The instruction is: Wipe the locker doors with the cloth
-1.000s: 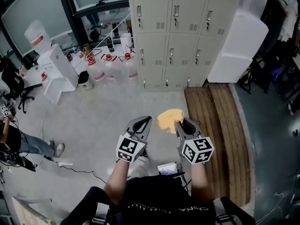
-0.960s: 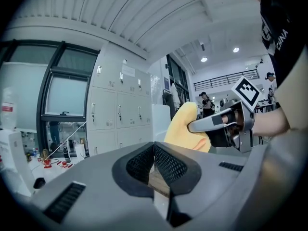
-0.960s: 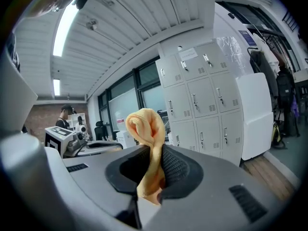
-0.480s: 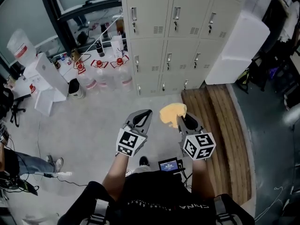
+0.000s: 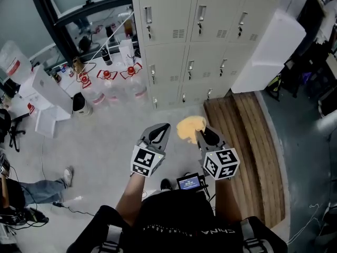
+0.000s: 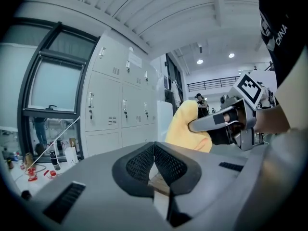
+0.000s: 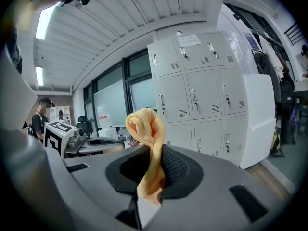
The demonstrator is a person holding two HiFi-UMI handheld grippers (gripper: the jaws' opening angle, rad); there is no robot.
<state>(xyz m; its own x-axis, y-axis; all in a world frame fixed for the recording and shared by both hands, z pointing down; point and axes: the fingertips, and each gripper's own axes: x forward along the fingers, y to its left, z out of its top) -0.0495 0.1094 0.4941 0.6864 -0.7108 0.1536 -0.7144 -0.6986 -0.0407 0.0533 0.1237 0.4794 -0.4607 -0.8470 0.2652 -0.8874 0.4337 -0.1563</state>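
The cream locker doors [image 5: 200,41] stand ahead in a grid, each with a small handle; they also show in the left gripper view [image 6: 122,105] and the right gripper view [image 7: 202,100]. My right gripper [image 5: 202,134] is shut on a yellow cloth [image 5: 189,126], which bunches up above its jaws [image 7: 147,129]. The cloth [image 6: 185,129] and right gripper also appear from the left gripper view. My left gripper [image 5: 160,131] hangs beside it, jaws shut with nothing between them [image 6: 154,153]. Both grippers are held well back from the lockers.
Water jugs [image 5: 129,83] and bottles crowd the floor left of the lockers. A white slab [image 5: 266,51] leans at the lockers' right. A wooden platform [image 5: 245,141] runs along the right. A person's leg [image 5: 39,186] is at the far left.
The view has drawn closer to the lockers, and the left-hand clutter has slid leftward. Both grippers keep about the same pose, the cloth still in the right one.
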